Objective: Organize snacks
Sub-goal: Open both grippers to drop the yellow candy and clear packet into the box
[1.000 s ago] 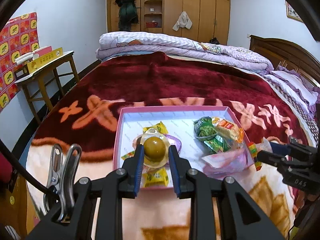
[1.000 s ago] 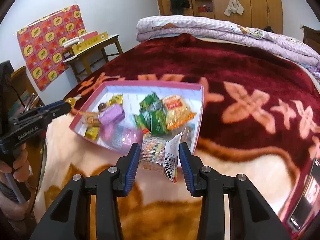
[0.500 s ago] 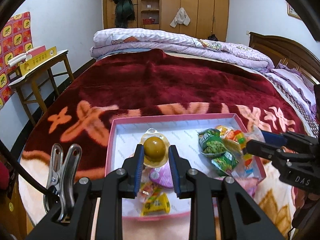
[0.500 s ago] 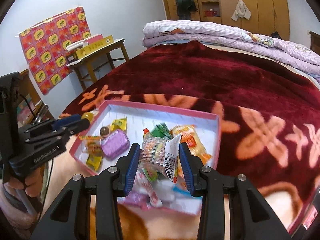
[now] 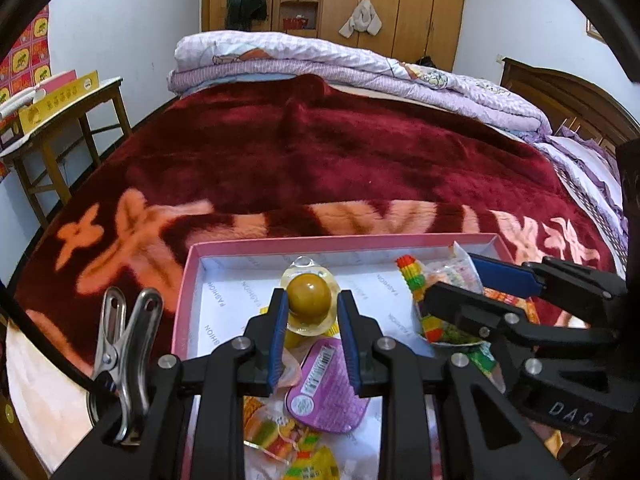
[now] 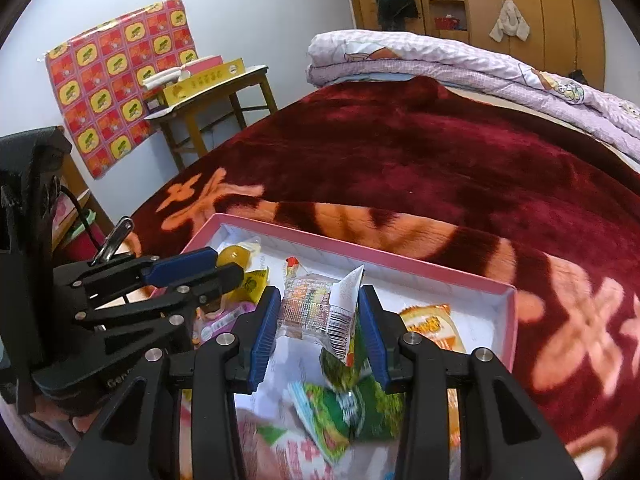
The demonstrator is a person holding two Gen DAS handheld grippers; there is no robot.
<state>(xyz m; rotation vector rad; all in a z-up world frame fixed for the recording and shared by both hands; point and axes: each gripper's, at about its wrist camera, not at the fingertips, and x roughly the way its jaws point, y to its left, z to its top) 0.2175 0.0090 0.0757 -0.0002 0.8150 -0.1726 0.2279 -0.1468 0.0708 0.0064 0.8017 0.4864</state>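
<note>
1. Jelly cup [image 5: 310, 298] sat clamped in the left gripper [image 5: 310, 312], jaws nearly closed, above the pink box [image 5: 188, 280], toward its 11 o'clock corner.
2. The right gripper [image 6: 319, 322] pinched a clear candy packet [image 6: 316, 310] over the box, at 3 o'clock of the left.
3. The cup looked rigid and slick: hold across its dome. The packet looked light and crinkly: hold mid-body.

**Hidden and cut off**

The pink box [image 5: 188, 280] has its near edge hidden behind the gripper frames in both views. The green snack packets [image 6: 352, 408] are blurred, their print unreadable. The yellow sweets [image 5: 312, 464] are cut off at the bottom edge.
</note>
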